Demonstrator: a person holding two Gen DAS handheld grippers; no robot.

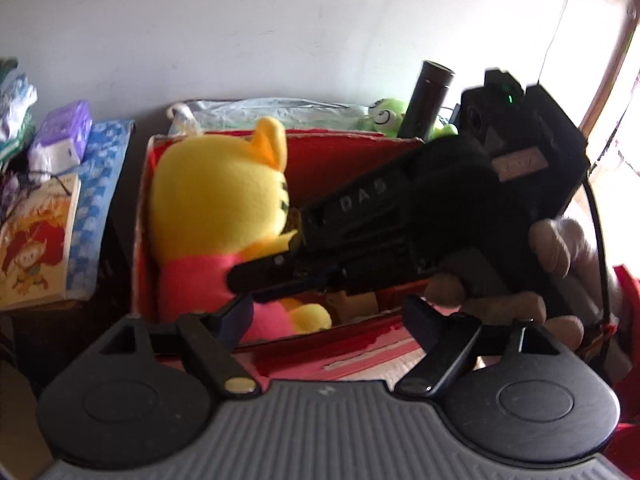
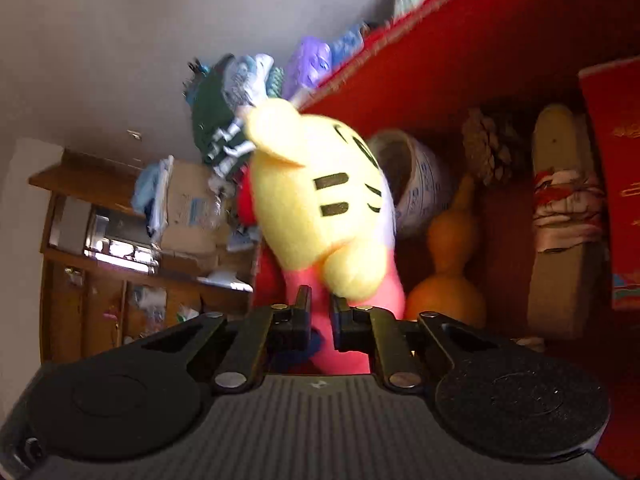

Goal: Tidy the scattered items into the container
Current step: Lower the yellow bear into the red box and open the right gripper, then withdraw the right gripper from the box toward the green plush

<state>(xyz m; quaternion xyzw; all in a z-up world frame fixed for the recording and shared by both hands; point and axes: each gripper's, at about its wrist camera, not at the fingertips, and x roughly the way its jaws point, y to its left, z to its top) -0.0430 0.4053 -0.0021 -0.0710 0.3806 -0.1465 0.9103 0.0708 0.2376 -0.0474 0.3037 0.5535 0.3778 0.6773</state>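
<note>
A yellow plush toy (image 1: 216,192) in a pink shirt lies inside the red box (image 1: 360,148), head toward the far wall. My right gripper (image 1: 256,280), held by a hand (image 1: 552,248), reaches in from the right. In the right wrist view, my right gripper (image 2: 322,304) has its jaws nearly together, pinching the plush toy (image 2: 320,200) by its pink shirt. My left gripper (image 1: 328,316) hovers at the box's near wall, open, its fingers apart with nothing pressed between them.
The red box (image 2: 460,40) also holds an orange gourd (image 2: 452,264), a pine cone (image 2: 488,148), a blue-and-white bowl (image 2: 420,188) and a wrapped bottle (image 2: 560,200). A picture book (image 1: 36,240) and purple pack (image 1: 64,132) lie left; a green toy (image 1: 384,116) and dark cylinder (image 1: 428,96) behind.
</note>
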